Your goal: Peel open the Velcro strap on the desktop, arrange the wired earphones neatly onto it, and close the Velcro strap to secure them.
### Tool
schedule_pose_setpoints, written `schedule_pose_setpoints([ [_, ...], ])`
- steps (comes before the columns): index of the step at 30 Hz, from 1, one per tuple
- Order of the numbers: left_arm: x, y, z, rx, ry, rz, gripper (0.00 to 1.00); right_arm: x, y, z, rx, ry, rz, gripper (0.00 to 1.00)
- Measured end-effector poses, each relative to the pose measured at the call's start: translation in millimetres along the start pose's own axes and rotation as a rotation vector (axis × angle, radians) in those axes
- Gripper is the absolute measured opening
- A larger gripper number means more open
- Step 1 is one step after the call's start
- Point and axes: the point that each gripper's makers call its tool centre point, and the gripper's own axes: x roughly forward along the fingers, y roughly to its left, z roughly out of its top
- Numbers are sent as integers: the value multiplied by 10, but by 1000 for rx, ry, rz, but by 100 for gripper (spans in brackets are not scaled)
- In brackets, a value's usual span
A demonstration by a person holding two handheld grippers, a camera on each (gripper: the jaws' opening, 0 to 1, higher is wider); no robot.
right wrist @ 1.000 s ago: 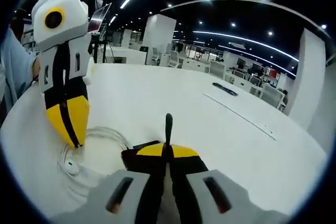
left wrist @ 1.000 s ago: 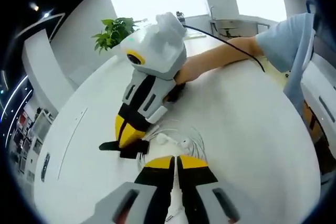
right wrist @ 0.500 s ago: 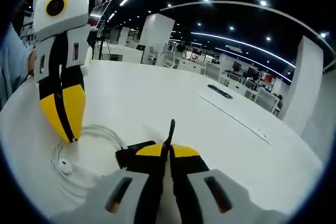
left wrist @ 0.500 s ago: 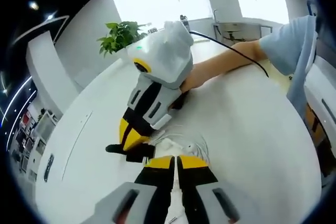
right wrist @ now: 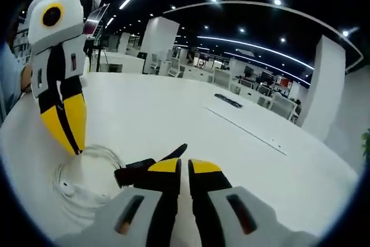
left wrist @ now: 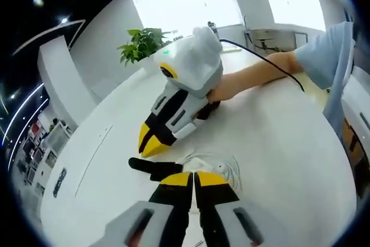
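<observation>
Strap lies flat beside the earphones.
Your right gripper has fingers slightly parted, empty; left gripper fingers pressed together on the coil. Pinch the strap's free end and fold it over.

No readable text, labels, brands or numbers anywhere; anything that might be lettering is too blurred to make out.

White desk bears earphones and strap.
</observation>
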Motion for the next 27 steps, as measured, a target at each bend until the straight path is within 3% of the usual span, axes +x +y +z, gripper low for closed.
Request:
schedule_pose_setpoints([
  [10, -55, 184, 54, -49, -45, 60, 6, -63, -21, 95, 68, -45, 15, 8],
  [16, -131, 285, 110, -100, -105, 104, 5, -126, 23, 183, 99, -80, 29, 9],
  [23, -377, 519, 173, -174, -213, 239, 5, -226, -36, 304, 175, -107, 14, 9],
  [27, -623, 707, 97, -210, -247, 339, 6, -337, -77, 368, 230, -114, -14, 12],
])
